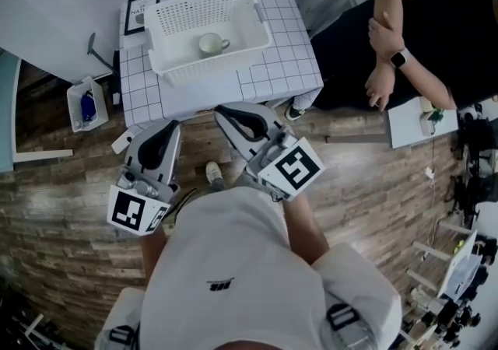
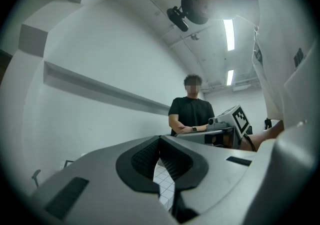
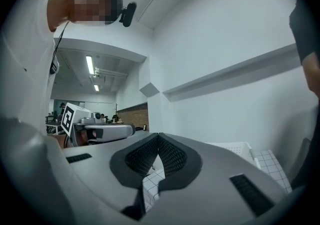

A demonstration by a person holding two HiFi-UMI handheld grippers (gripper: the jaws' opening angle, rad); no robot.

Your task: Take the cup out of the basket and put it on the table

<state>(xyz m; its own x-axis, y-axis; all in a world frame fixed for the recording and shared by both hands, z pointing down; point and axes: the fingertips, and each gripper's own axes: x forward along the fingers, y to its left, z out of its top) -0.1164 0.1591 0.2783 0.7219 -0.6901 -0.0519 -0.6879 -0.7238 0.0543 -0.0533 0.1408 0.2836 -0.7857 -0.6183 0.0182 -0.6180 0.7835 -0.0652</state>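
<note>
A white cup [image 1: 210, 44] with a handle stands inside the white perforated basket [image 1: 237, 5] on the white grid-patterned table [image 1: 280, 64]. Both grippers hang short of the table's front edge, close to my body, pointing toward it. The left gripper [image 1: 166, 129] is shut and empty; its pads meet at the tip in the left gripper view [image 2: 160, 139]. My right gripper [image 1: 227, 115] is shut with nothing in it, as the right gripper view [image 3: 158, 136] confirms. That view also catches the basket [image 3: 240, 148] ahead to the right. The cup is hidden in both gripper views.
A person in black [image 1: 424, 22] sits at the table's right side. A framed sign [image 1: 140, 12] stands at the table's back left corner. On the wooden floor at left is a small white bin [image 1: 85, 103]. A low white stand [image 1: 408, 124] is at right.
</note>
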